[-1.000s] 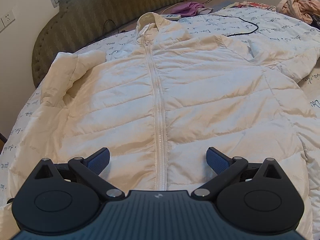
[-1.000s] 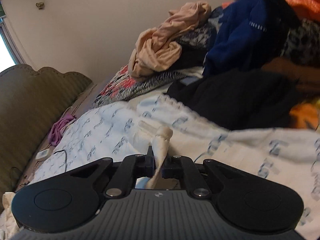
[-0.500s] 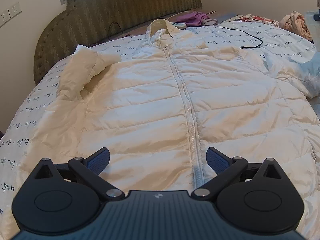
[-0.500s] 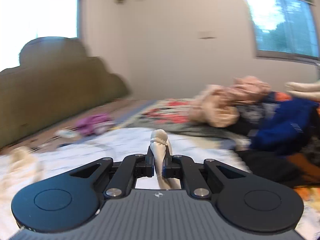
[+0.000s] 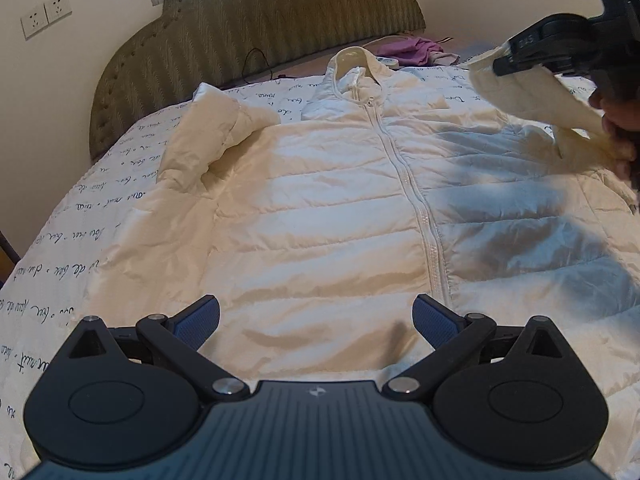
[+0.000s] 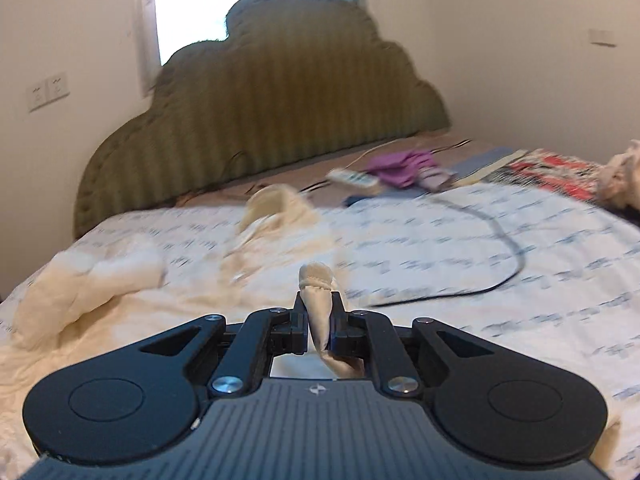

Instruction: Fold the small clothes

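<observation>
A cream quilted jacket [image 5: 340, 208] lies front-up and zipped on the bed [image 5: 80, 216], collar toward the headboard [image 5: 248, 28]. Its zip [image 5: 416, 200] runs straight down the middle. One sleeve [image 5: 208, 136] is bunched and folded beside the shoulder on the left of the view. The other sleeve [image 5: 532, 92] is lifted clear of the body, its cuff [image 6: 318, 280] pinched between the closed fingers of the right gripper [image 6: 319, 320], which casts a shadow across that half of the jacket.

The left gripper [image 5: 316, 320] hovers over the hem with its fingers [image 5: 198, 320] spread wide, holding nothing.

The hem is hidden behind the left gripper's body. The right wrist view is motion-blurred, so the jacket there reads only as pale rumpled cloth. A hand [image 5: 618, 136] is cut off at the frame edge.

Patterned sheet shows on both sides of the jacket. A black cable [image 6: 500, 256] lies on the sheet near the lifted sleeve's side; a purple cloth [image 6: 404, 166] and a remote [image 6: 352, 178] sit by the headboard.
</observation>
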{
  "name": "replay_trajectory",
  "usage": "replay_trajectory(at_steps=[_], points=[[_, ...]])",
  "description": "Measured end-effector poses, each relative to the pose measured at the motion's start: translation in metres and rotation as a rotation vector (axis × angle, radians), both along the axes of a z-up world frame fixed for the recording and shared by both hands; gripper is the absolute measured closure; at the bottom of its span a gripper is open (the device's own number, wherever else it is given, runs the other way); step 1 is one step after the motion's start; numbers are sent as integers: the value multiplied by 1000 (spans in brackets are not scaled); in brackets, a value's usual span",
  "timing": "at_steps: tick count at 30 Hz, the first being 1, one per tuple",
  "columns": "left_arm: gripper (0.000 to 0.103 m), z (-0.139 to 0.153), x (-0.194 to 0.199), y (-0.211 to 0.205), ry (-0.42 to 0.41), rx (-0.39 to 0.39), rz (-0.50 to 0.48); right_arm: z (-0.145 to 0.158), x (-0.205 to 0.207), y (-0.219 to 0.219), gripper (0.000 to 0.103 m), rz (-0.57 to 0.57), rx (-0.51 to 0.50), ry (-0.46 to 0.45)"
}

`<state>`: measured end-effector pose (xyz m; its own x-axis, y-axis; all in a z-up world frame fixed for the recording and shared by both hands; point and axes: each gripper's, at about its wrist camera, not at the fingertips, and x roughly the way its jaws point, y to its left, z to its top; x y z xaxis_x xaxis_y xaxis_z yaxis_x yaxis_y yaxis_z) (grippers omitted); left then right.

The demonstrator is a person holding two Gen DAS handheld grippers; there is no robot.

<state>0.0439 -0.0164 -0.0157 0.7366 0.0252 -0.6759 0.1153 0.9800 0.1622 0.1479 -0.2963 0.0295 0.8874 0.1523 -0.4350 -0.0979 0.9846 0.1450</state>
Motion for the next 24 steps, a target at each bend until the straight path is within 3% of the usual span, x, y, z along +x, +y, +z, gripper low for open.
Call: replay_trajectory(at_steps=[3,8,24], points=[[0,3,-3,6,-4,-34,-4,-13,7,44,88,56,22,48],[0,4,-8,17,-28,-19,13,-27,15,102,88,140,95,101],[0,3,-12,68,-6,-96,150,-39,41,177,87,259,283,209]])
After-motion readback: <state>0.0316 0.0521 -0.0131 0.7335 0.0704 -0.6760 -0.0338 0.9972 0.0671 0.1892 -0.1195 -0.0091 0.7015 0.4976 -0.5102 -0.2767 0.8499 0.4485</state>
